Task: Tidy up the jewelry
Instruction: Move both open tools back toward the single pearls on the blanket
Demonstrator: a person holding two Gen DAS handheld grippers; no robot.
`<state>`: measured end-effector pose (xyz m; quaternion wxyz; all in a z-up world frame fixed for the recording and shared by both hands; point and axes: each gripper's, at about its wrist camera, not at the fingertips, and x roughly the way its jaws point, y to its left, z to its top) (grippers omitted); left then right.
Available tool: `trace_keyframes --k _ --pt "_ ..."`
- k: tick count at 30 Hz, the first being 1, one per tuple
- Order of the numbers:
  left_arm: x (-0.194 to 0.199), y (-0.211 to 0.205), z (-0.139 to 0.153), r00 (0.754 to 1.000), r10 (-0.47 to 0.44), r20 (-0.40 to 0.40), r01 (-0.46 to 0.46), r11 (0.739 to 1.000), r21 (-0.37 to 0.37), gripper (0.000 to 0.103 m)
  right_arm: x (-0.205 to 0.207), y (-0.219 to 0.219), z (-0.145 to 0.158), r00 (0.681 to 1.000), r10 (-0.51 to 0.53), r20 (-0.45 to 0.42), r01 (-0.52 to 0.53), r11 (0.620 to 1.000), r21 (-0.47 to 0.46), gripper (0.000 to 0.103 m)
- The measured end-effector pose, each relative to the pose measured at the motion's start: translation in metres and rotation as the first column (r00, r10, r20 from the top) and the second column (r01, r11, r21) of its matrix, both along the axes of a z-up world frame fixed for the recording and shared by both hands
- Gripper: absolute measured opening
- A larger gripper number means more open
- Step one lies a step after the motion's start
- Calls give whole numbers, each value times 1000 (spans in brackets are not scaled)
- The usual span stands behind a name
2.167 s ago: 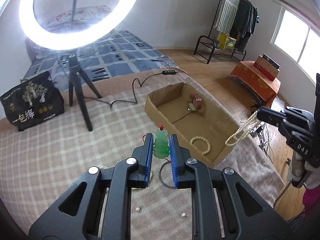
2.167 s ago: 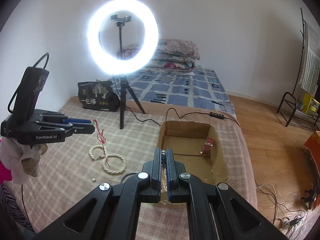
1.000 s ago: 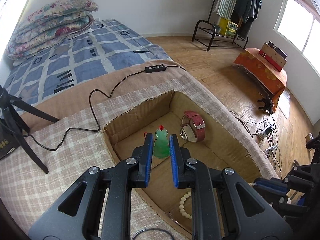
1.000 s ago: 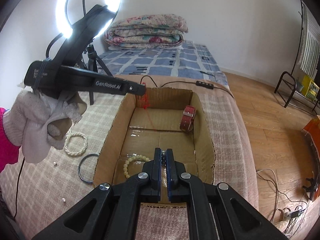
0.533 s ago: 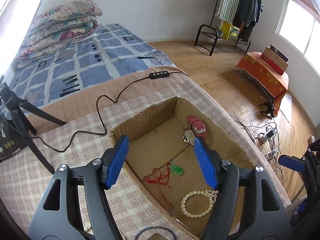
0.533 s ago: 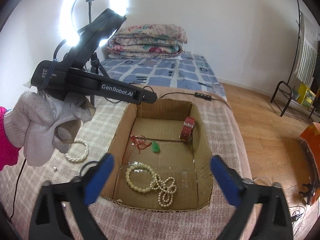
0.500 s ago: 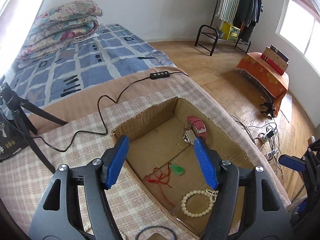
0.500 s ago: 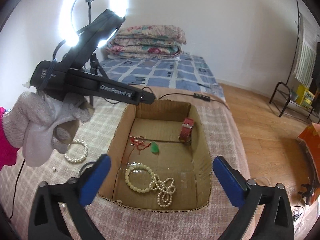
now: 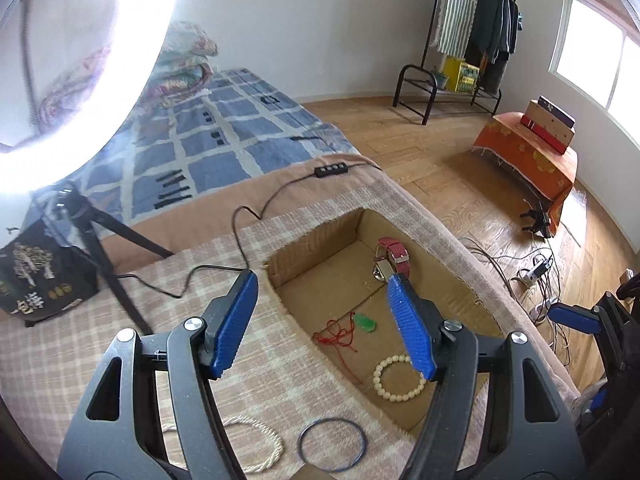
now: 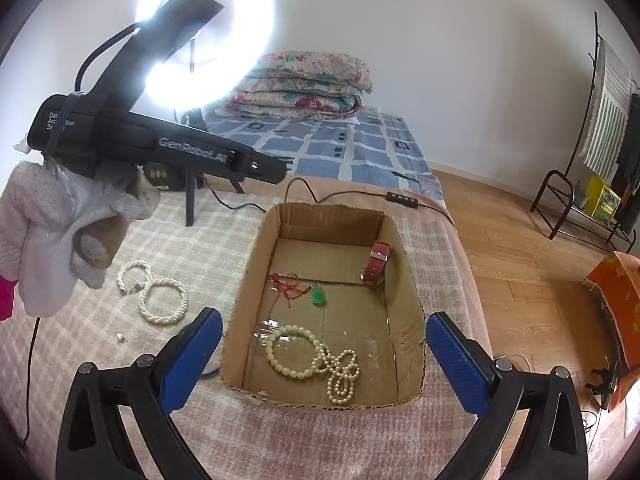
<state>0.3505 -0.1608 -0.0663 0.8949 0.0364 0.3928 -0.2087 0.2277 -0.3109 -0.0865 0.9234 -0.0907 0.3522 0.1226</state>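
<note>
Two grippers hang over the plaid blanket (image 10: 208,264), both with jaws spread wide and nothing between them. The left gripper (image 9: 322,326) sits above the near-left corner of the cardboard box (image 10: 252,276), the landmark for everything else; the right gripper (image 10: 322,360) faces the box's near wall from outside, its blue pads (image 10: 190,360) flanking that wall.

Four pieces lie on the box floor. A green pendant (image 10: 318,295) on a red cord (image 10: 286,286) rests near the middle, the cord bunched toward the left wall. A red-strapped watch (image 10: 376,262) leans in the far right corner. A cream bead bracelet (image 10: 290,352) lies by the near wall, touching a looped pearl strand (image 10: 340,372) on its right.

Outside the box, left of its left wall, a twisted pearl necklace (image 10: 154,292) lies in a figure-eight on the blanket. A thin blue bangle (image 9: 332,444) lies just off the box's near-left corner. Beyond the far wall a black cable with an inline switch (image 10: 402,198) runs across the blanket, and a glowing ring light (image 10: 208,28) stands on a tripod to the far left. A gloved hand (image 10: 56,236) holds the left gripper.
</note>
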Motion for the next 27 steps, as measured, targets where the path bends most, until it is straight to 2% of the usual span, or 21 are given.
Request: trace_keyframes --k 10,15,21,25,27 --pt "-48 62 42 997 50 52 -51 999 17 69 -41 24 31 999 24 33 -26 998 50 103" --pt "-75 97 55 994 80 78 -83 996 35 69 -69 44 37 997 56 59 -58 997 42 103" --pt "-105 135 56 988 130 79 -133 990 40 69 -104 65 36 988 101 118 -107 993 48 103" --pt "-116 154 49 985 156 69 -160 986 45 69 -118 81 26 987 133 90 -137 990 44 101" --pt "-119 164 43 983 172 56 -175 984 43 69 -123 87 19 987 145 69 -147 989 29 96"
